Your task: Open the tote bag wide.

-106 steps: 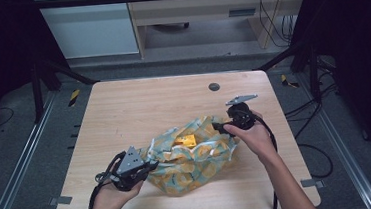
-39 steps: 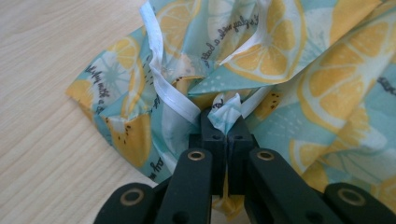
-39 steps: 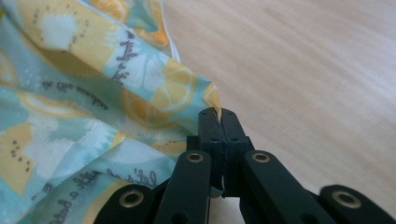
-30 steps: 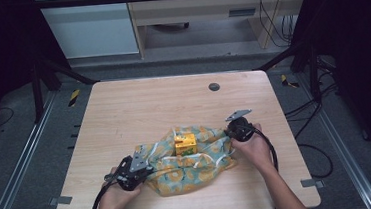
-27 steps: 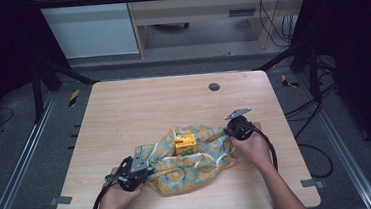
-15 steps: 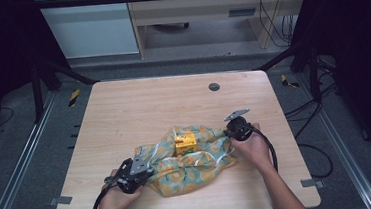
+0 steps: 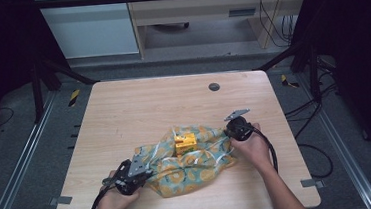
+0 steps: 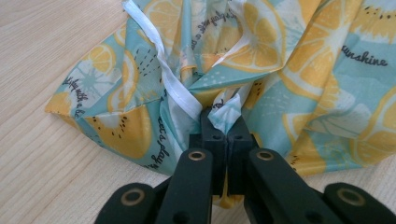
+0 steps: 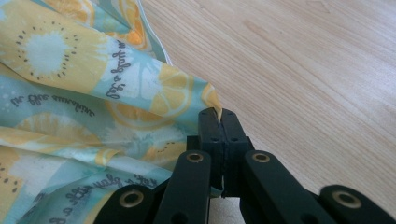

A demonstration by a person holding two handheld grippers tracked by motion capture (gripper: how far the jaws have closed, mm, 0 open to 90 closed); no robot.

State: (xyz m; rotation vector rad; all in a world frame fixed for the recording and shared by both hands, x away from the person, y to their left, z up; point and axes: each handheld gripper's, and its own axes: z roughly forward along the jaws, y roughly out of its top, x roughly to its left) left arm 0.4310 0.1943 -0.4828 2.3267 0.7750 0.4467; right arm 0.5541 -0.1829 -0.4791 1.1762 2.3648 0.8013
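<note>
Here, crumpled lemon-print cloth [image 7: 193,161] on smooth woodgrain table [image 7: 138,108].

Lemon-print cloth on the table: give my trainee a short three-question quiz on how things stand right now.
1. True or false: the left tongs are shut on a bunched fold of the lemon-print cloth.
2. What sits on top of the cloth? A) a yellow block B) a red cup C) a pair of scissors
3. Fill in: the right tongs pinch the cloth at its ____, beside bare table.

Key:
1. True: in the left gripper view the jaws are closed with cloth squeezed between them.
2. A: the yellow block rests near the cloth's middle in the high view.
3. Edge: the jaws are closed on a corner of the hem.
</note>
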